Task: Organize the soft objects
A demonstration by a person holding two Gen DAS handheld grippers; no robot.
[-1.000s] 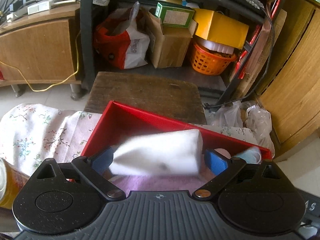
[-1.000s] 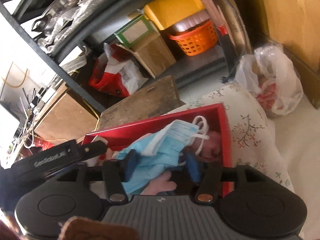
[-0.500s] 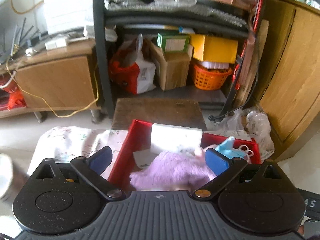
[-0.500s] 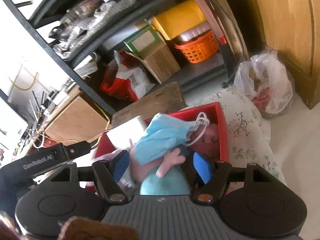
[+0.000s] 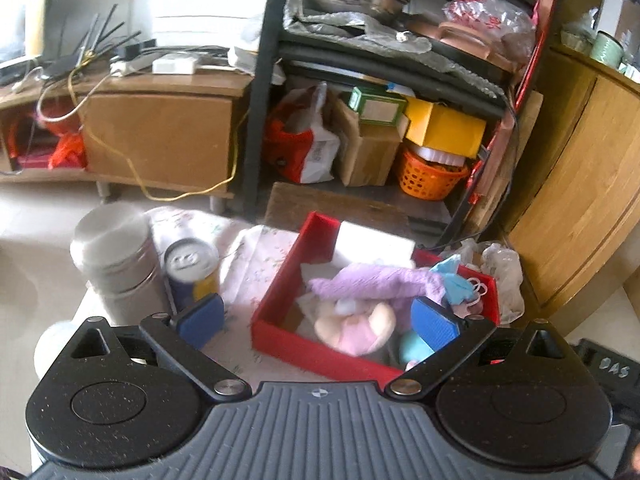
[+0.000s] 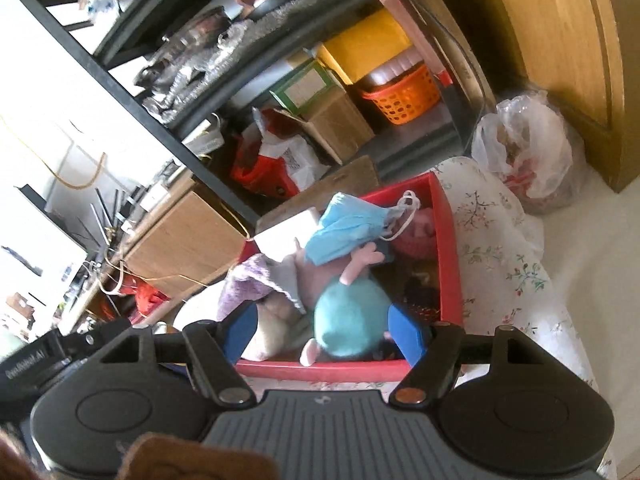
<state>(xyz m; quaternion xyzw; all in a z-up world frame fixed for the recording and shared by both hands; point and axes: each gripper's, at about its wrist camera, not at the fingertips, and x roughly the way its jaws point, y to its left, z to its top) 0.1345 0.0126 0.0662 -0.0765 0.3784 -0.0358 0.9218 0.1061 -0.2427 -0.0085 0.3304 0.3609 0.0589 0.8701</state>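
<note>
Here my left claw (image 5: 318, 322) hangs above the near edge of the red box (image 5: 276, 300), its blue pads (image 5: 434, 322) spread wide with nothing between them. My right claw (image 6: 320, 332) is raised over the near right corner of the same box and tilted, so the whole room leans in its view; its pads are also parted and hold nothing, though the teal plush (image 6: 350, 322) lies in the box directly below the gap.

The box sits on a floral cloth (image 6: 500, 248) covering the desk. Inside it, nearest me in the left view, lies a pale pink plush (image 5: 354, 326), touching the teal one at its right. Across the middle drapes a purple fuzzy cloth (image 5: 376, 284). A blue face mask (image 6: 348, 228) rests on top of the pile toward the far right corner, its white ear loops hanging loose. A white foam block (image 5: 374, 242) leans against the far wall of the box.

Left of the box, on the desk, stand a drink can (image 5: 192, 268) and just beside it a steel canister (image 5: 118, 260), both upright.

Beyond the desk, a dark wooden board (image 5: 336, 206) lies near a black shelf rack holding an orange basket (image 5: 430, 178), a cardboard box and a red-and-white bag. A plastic bag (image 6: 524, 152) slumps by the wooden cabinet.
</note>
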